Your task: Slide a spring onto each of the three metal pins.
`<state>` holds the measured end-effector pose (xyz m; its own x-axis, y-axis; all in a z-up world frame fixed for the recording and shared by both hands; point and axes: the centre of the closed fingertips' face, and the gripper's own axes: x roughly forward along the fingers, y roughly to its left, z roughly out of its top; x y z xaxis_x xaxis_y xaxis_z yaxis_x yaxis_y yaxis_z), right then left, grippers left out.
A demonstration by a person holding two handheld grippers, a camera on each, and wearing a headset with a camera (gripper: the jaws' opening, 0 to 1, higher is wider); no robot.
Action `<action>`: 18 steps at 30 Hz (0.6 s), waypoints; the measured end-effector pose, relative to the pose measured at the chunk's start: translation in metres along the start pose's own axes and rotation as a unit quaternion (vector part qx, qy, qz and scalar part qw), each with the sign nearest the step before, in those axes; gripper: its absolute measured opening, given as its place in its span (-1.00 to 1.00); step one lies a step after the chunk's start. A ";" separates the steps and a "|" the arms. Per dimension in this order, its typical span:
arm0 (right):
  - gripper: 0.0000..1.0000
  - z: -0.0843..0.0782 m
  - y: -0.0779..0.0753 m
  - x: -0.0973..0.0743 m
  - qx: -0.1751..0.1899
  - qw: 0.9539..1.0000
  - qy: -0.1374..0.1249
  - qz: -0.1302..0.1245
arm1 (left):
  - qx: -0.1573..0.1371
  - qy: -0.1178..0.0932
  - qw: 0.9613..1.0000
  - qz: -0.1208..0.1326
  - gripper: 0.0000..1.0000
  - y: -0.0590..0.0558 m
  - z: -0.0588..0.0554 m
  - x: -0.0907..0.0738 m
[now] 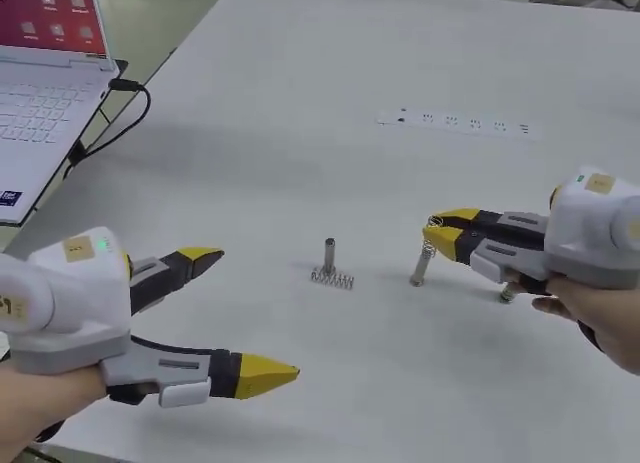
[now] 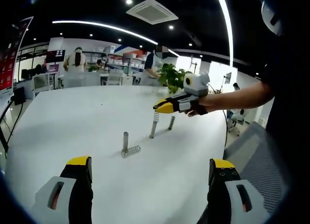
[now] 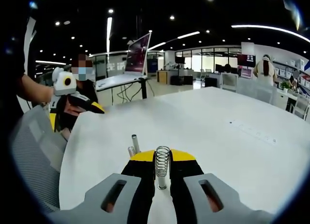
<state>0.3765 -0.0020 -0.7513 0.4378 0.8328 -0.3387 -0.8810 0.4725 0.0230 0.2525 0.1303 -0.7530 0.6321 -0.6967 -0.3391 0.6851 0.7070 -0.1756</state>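
Note:
My right gripper (image 1: 443, 233) is shut on a spring (image 3: 163, 161) that sits over the top of a tilted metal pin (image 1: 421, 267). From the left gripper view, that gripper (image 2: 167, 107) holds the spring (image 2: 155, 117) on the pin. A second pin (image 1: 329, 255) stands upright mid-table with a loose spring (image 1: 333, 278) lying at its base. A third pin (image 1: 507, 295) pokes out under the right gripper. My left gripper (image 1: 235, 318) hovers open at the near left, holding nothing, well short of the upright pin (image 2: 125, 141).
An open laptop (image 1: 40, 83) with a black cable (image 1: 120, 123) sits at the far left of the white table (image 1: 300, 133). A white power strip (image 1: 455, 121) lies further back. People and desks stand in the office beyond.

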 end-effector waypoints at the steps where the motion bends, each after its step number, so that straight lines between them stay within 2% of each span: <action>1: -0.84 0.000 0.000 0.000 0.003 1.000 0.000 0.000 | 0.000 0.000 1.000 0.000 0.96 0.000 0.000 0.000; 10: -0.84 -0.006 0.001 0.003 0.010 1.000 0.003 0.000 | -0.002 0.002 1.000 0.002 0.95 0.001 -0.003 -0.002; 18: -0.84 -0.021 0.000 0.005 0.009 1.000 0.015 -0.004 | -0.003 0.003 1.000 0.003 0.95 0.001 -0.004 -0.003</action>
<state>0.3749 -0.0041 -0.7721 0.4394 0.8199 -0.3670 -0.8739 0.4848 0.0370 0.2495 0.1332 -0.7561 0.6345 -0.6913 -0.3457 0.6790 0.7122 -0.1781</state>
